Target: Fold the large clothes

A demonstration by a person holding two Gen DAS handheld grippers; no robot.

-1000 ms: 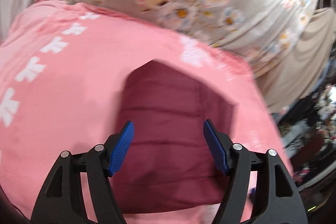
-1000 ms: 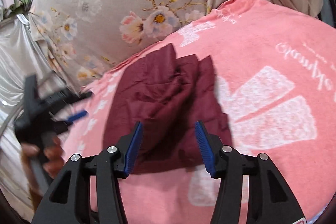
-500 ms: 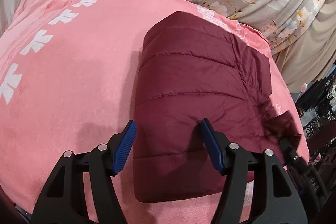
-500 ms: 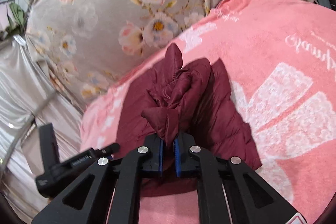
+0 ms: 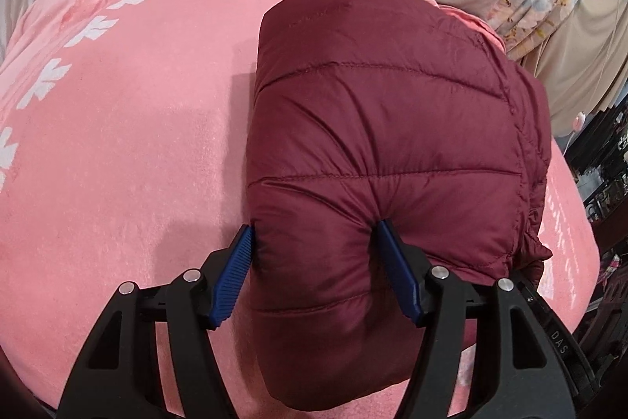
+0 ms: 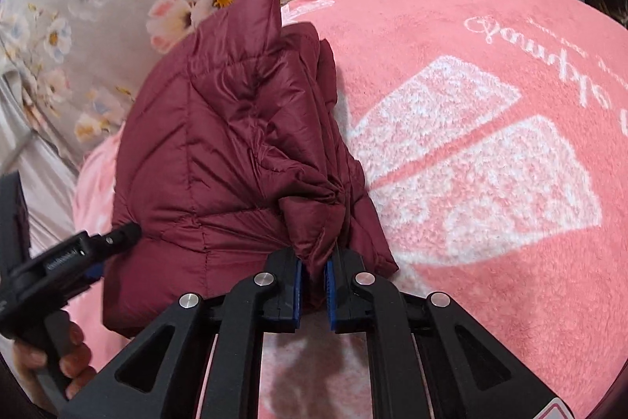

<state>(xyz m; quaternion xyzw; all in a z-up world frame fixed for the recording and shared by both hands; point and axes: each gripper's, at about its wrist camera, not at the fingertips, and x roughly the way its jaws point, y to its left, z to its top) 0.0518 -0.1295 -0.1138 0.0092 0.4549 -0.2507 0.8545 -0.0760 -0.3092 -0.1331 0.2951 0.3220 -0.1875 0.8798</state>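
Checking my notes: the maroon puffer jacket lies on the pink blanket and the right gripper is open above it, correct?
Not quite. The right wrist view shows the right gripper shut on a bunched fold of the maroon puffer jacket. The jacket does lie on the pink blanket.

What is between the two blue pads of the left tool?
A puffy corner of the maroon quilted jacket bulges between the pads of the left tool, seen in the left wrist view.

Soft even light, sharp focus, heavy fisheye warping, dark corners.
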